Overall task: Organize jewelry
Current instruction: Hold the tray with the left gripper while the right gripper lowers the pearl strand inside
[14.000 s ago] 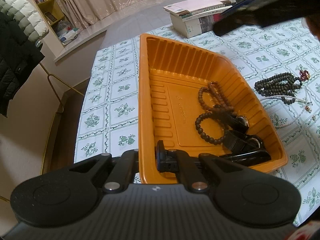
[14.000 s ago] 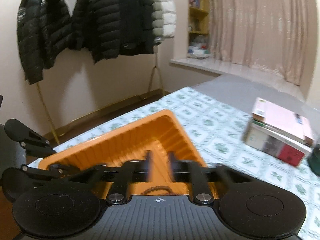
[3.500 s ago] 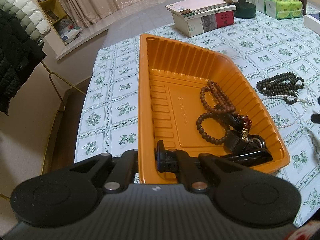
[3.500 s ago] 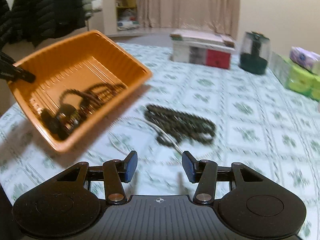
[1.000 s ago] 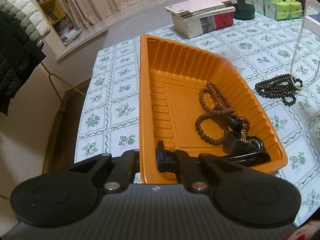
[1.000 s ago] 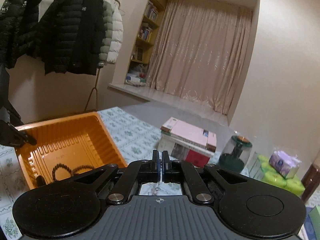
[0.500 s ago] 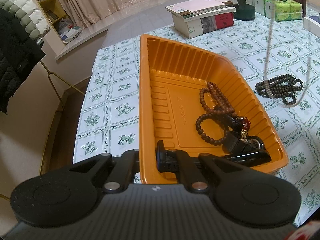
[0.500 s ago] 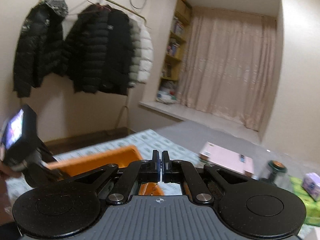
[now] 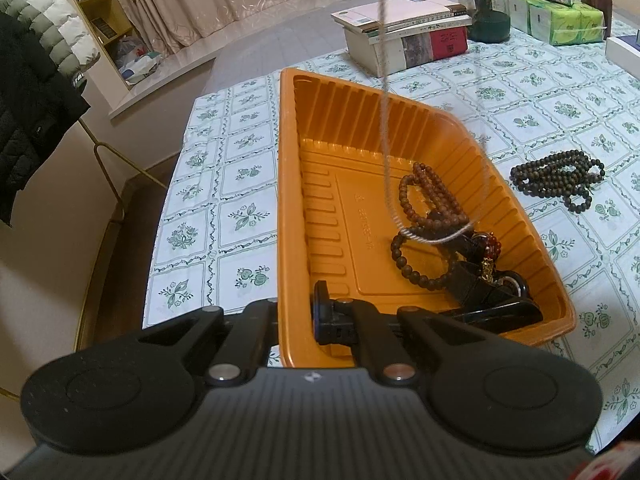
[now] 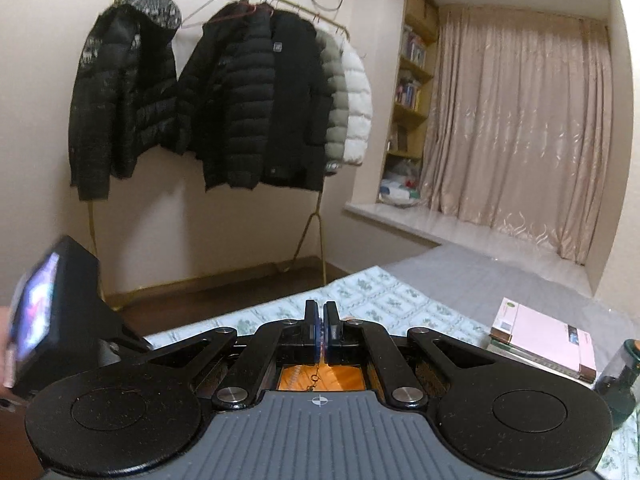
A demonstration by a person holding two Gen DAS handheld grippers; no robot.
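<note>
Hand-held gripper (image 10: 322,334) pinches thin pale necklace (image 9: 387,152) above ribbed orange tray (image 9: 288,184).

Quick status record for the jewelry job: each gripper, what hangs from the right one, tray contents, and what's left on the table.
left gripper: shut on the near wall of the orange tray
right gripper: shut on a thin pale necklace
necklace: hangs over the tray, its loop low above the brown bead bracelets
tray contents: brown bead bracelets, red bead charm, black watch-like pieces
still on table: dark bead strand, right of the tray
</note>
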